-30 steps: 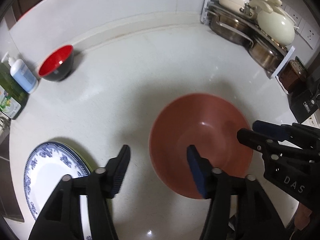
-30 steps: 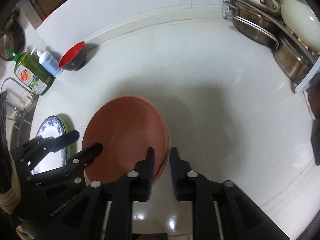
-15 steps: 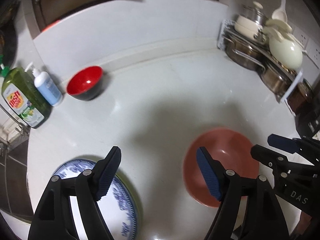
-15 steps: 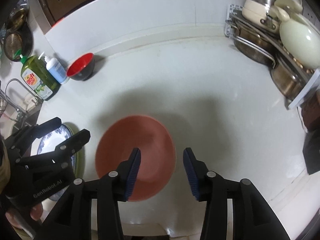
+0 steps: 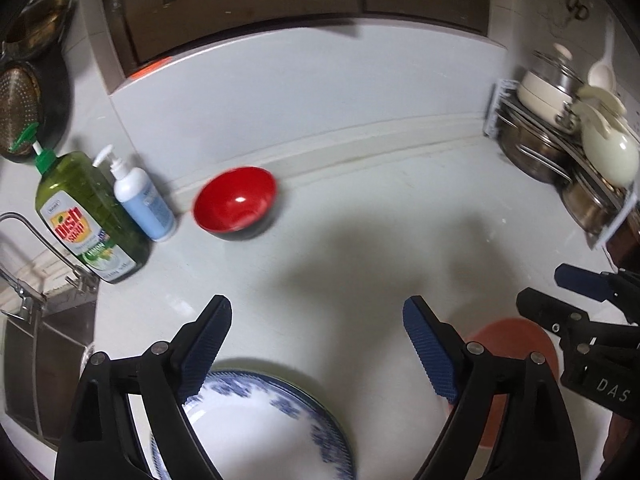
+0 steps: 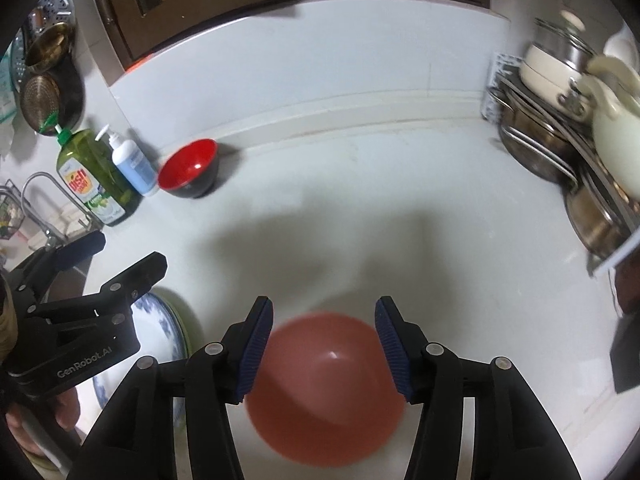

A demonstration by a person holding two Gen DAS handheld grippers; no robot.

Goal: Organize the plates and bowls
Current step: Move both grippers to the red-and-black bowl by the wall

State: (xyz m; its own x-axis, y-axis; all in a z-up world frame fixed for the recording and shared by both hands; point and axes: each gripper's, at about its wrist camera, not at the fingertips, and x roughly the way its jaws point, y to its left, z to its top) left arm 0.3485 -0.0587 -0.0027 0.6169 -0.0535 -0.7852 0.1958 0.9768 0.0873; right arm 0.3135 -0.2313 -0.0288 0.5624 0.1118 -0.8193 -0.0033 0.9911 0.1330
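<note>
A terracotta bowl [image 6: 326, 384] rests on the white counter below my open right gripper [image 6: 324, 344]; it also shows in the left wrist view [image 5: 516, 344]. A blue-and-white plate [image 5: 272, 424] lies on a green-rimmed plate under my open, empty left gripper [image 5: 316, 344]; the plate also shows in the right wrist view [image 6: 160, 332]. A red bowl with a black outside [image 5: 236, 202] stands by the back wall, apart from both grippers; it also shows in the right wrist view [image 6: 190, 168].
A green dish-soap bottle [image 5: 86, 216] and a white pump bottle [image 5: 142, 200] stand left of the red bowl, beside the sink tap [image 5: 36, 248]. A rack of pots and lids [image 5: 568, 152] fills the right back corner. Dark cabinets hang above.
My right gripper has let go of the terracotta bowl and opened wide. Both grippers have lifted and drawn back from the counter, so more of the wall and cabinets shows.
</note>
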